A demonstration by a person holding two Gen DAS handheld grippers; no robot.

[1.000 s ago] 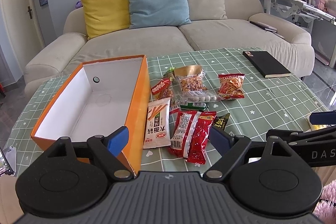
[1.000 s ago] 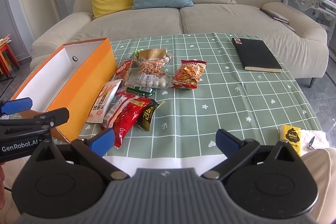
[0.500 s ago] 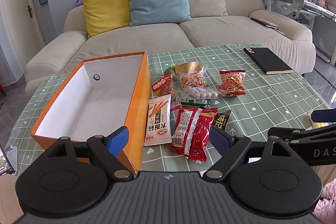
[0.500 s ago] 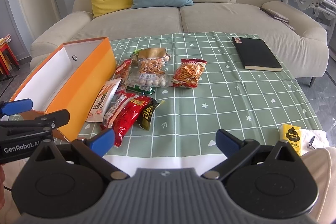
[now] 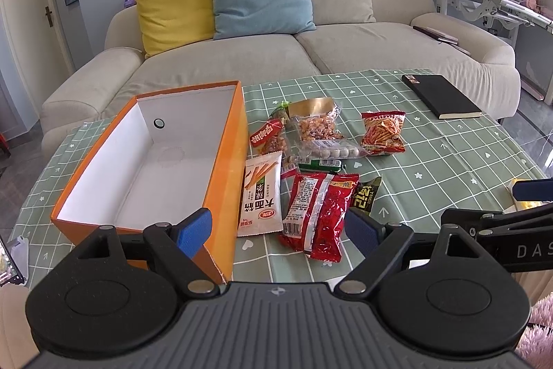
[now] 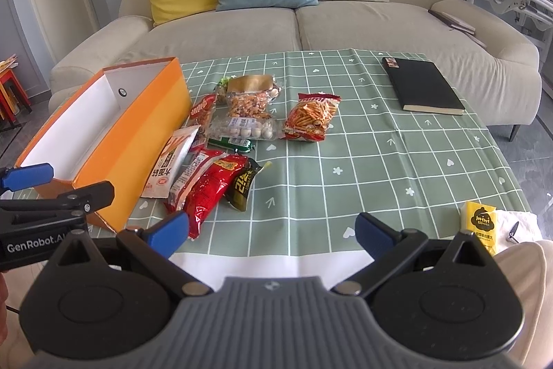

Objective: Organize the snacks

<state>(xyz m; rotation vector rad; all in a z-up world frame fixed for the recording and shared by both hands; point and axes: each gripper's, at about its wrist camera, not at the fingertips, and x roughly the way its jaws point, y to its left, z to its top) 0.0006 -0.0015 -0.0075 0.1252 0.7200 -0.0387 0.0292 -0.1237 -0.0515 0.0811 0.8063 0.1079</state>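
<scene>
1. We hold both tools above the near edge of a table under a green checked cloth [image 6: 380, 161], facing a beige sofa [image 5: 311, 57].
2. Our left gripper [image 5: 278, 229] has its blue-tipped jaws spread wide, gripping nothing, poised over the near corner of the orange box [image 5: 226, 182] and the closest packets.
3. Our right gripper [image 6: 271, 230] is likewise wide apart and holds nothing, hovering over bare cloth.
4. The snacks lie in a loose pile just right of the box: a white breadstick packet [image 5: 261, 196] touching its wall, a red packet [image 5: 319, 213], a small dark sachet [image 5: 364, 196], a clear bag of nuts [image 5: 316, 127] and a red bag of sticks [image 5: 383, 134].
5. The box's white inside holds no snacks.
6. A black notebook [image 6: 423, 87] lies well apart on the far right.
</scene>
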